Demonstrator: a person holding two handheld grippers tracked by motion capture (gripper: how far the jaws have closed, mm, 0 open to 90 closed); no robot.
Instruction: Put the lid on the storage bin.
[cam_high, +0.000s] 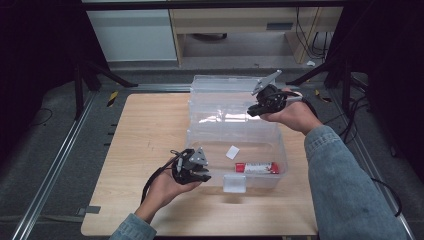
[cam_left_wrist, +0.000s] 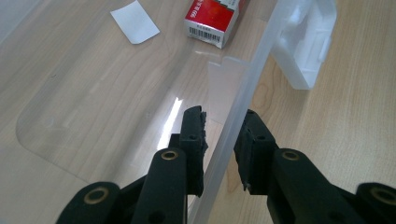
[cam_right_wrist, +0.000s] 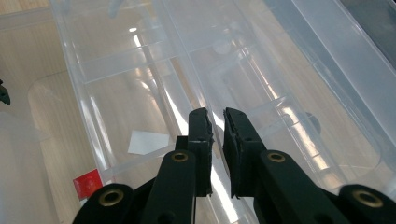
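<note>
High view: near the front edge of the desk (cam_high: 150, 210), the left hand-held gripper (cam_high: 200, 175) sits at the front-left corner of the clear plastic box (cam_high: 280, 150). In the left gripper view its jaws straddle the front wall of the box (cam_left_wrist: 243, 107), one inside and one outside, narrowly parted; whether the pads press the wall cannot be told. This placement likely steadies the box against sliding while the lid is worked.

Inside the box, on its clear floor, lie a red and white carton (cam_high: 257, 168) toward the front-right and a small white paper slip (cam_high: 232, 152) nearer the centre, apart from each other. A clear latch tab (cam_high: 234, 183) hangs off the middle of the front wall.

Farther back, toward the rear edge of the desk, the hinged lid (cam_high: 225, 100) stands raised behind the box. The right hand-held gripper (cam_high: 255, 111) is at the lid's right edge. In the right gripper view its jaws are almost together on a thin clear rib of the lid (cam_right_wrist: 217, 154), probably to control the lid's swing.
</note>
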